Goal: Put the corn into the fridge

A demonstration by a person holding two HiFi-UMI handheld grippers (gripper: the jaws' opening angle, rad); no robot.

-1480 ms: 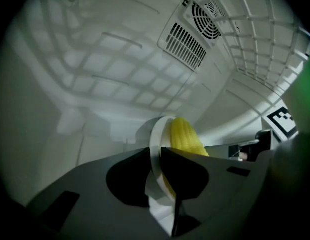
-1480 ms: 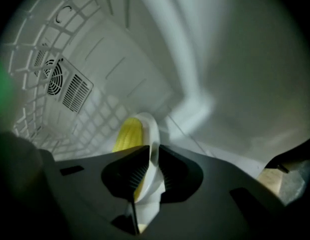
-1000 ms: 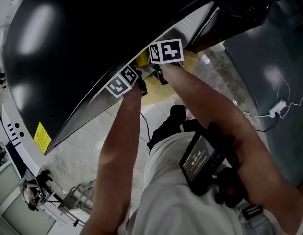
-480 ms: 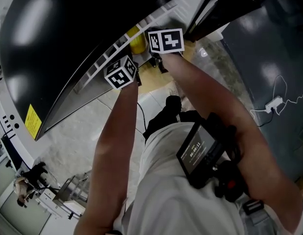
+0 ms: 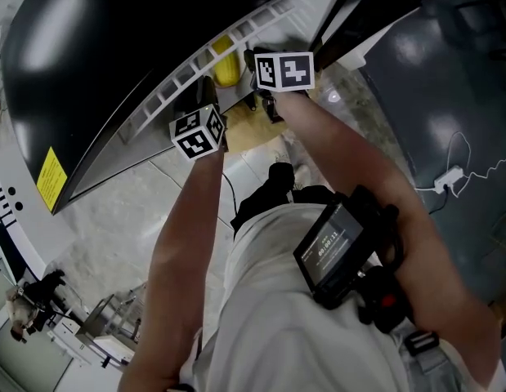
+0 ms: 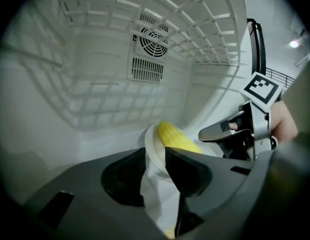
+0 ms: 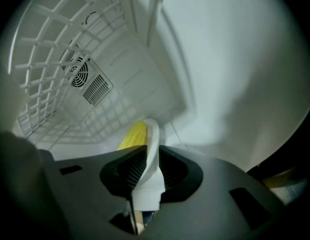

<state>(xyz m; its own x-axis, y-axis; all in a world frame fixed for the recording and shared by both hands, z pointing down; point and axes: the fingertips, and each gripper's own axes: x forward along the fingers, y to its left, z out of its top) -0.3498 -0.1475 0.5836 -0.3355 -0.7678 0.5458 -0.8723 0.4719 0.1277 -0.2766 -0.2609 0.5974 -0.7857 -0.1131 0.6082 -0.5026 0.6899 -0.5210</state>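
Observation:
A yellow corn cob point(image 6: 177, 136) lies on a white plate point(image 6: 152, 146) inside the white fridge compartment. My left gripper point(image 6: 155, 158) is shut on the plate's near rim. From the right, my right gripper point(image 7: 150, 160) is shut on the rim of the plate point(image 7: 152, 131), with the corn point(image 7: 132, 135) just beyond its jaws. In the head view the corn point(image 5: 226, 68) shows under the wire shelf, between the left gripper's marker cube point(image 5: 199, 131) and the right gripper's cube point(image 5: 284, 70). The right gripper point(image 6: 235, 134) also shows in the left gripper view.
A white wire shelf point(image 6: 160, 9) hangs above the plate, and a round fan vent point(image 6: 152, 54) sits in the back wall. The black fridge door point(image 5: 89, 72) stands open at the left. A dark grey cabinet point(image 5: 449, 121) is on the right, above a stone floor point(image 5: 122, 235).
More of the fridge's wire shelf and the corn has come into the head view. Both marker cubes still flank the corn, the right one now higher in the picture.

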